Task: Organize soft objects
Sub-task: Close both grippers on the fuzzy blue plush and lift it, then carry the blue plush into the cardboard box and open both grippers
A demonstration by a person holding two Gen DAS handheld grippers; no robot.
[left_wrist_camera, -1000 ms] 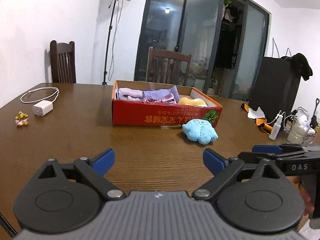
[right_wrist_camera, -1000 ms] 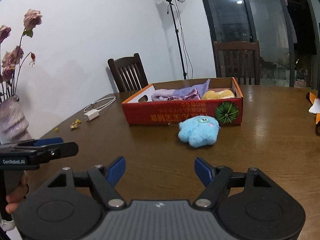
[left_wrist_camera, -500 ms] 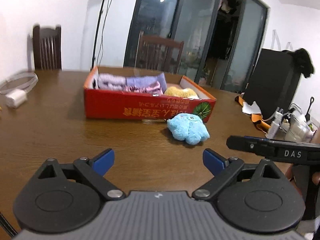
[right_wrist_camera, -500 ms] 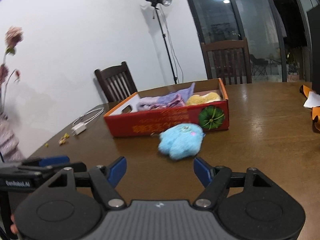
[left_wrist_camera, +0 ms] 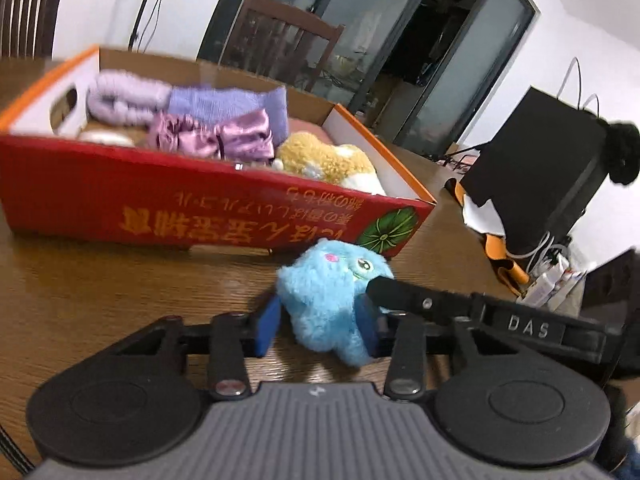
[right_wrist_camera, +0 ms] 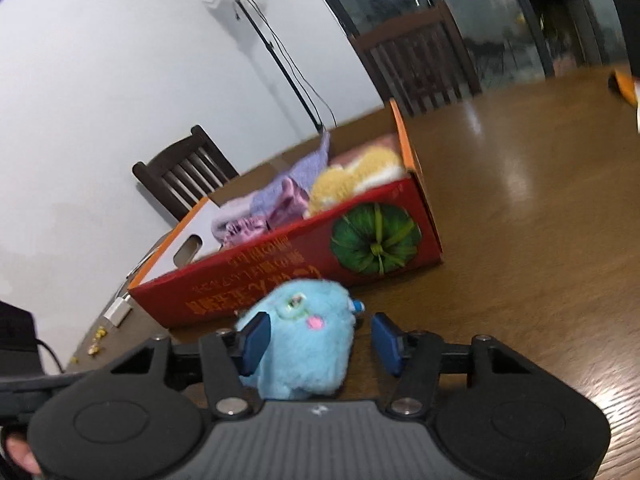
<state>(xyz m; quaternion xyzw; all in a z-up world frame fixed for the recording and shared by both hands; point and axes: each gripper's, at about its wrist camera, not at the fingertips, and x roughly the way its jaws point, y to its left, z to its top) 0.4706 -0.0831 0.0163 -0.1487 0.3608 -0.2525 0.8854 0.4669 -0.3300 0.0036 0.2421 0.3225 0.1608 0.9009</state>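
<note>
Both tongs had been brought forward and low over the table (right_wrist_camera: 540,200), and their jaws had just been closing. Beyond them, the red box (left_wrist_camera: 160,200) was seen larger than a second before, already holding purple cloths (left_wrist_camera: 224,120) and a tan plush (left_wrist_camera: 324,160). Between box and tongs, the blue plush (left_wrist_camera: 320,300) lay on the wood, no longer well apart from them. By the left tongs (left_wrist_camera: 318,330) it was clenched, both pads pressed into its fur. Around it the right tongs (right_wrist_camera: 320,338) were only half shut: one pad touched, the other stood clear. A lift into the box was judged possible next.
</note>
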